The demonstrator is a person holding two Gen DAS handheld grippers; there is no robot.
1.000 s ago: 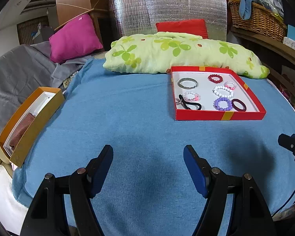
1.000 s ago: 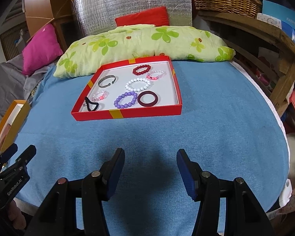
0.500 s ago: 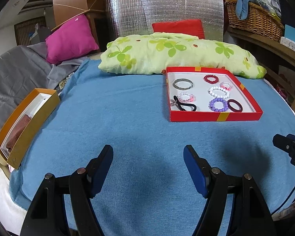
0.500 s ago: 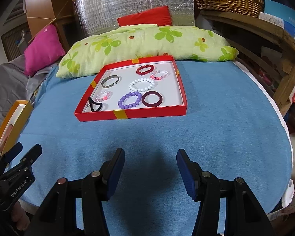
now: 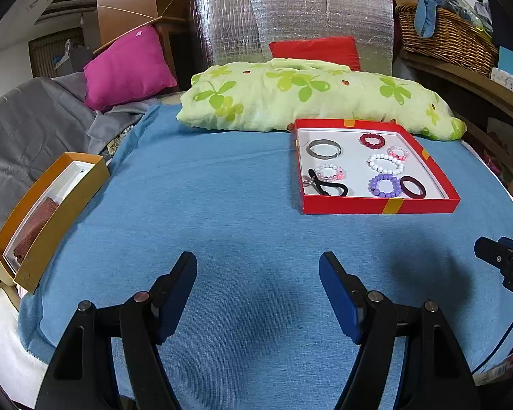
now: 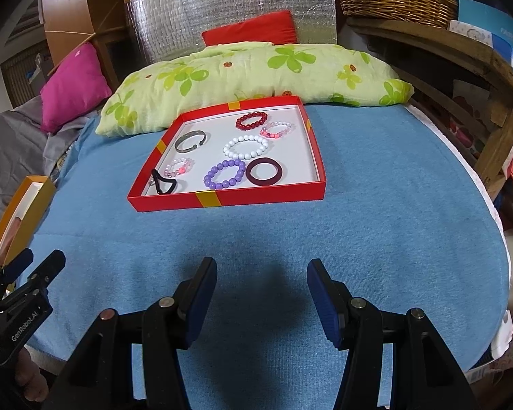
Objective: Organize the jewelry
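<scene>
At the bottom of the left wrist view, the left gripper (image 5: 258,273) hangs over the blue cloth (image 5: 222,212) with its jaws spread wide and nothing between them. The right gripper (image 6: 261,278) fills the bottom of the right wrist view the same way, jaws wide apart and holding nothing, above the same cloth.

At the left edge of the left view sits an orange box (image 5: 44,205) with a white lining and a brownish item inside, at the edge of the cloth.

Farther up, right of centre in the left view and just left of centre in the right view, lies the red tray (image 6: 229,200). It holds 8 pieces, all inside its rim: a black hair tie (image 6: 162,184) at the near left corner, a purple bead bracelet (image 6: 224,174) beside a dark maroon bangle (image 6: 264,171) along the near side, a small pink bead bracelet (image 6: 179,167), a white bead bracelet (image 6: 245,146) in the middle, a grey metal cuff (image 6: 191,141), then a red bead bracelet (image 6: 252,120) and a pale pink bracelet (image 6: 277,129) at the far side.

Behind the tray, touching its far edge, lies a green floral pillow (image 6: 249,68).
</scene>
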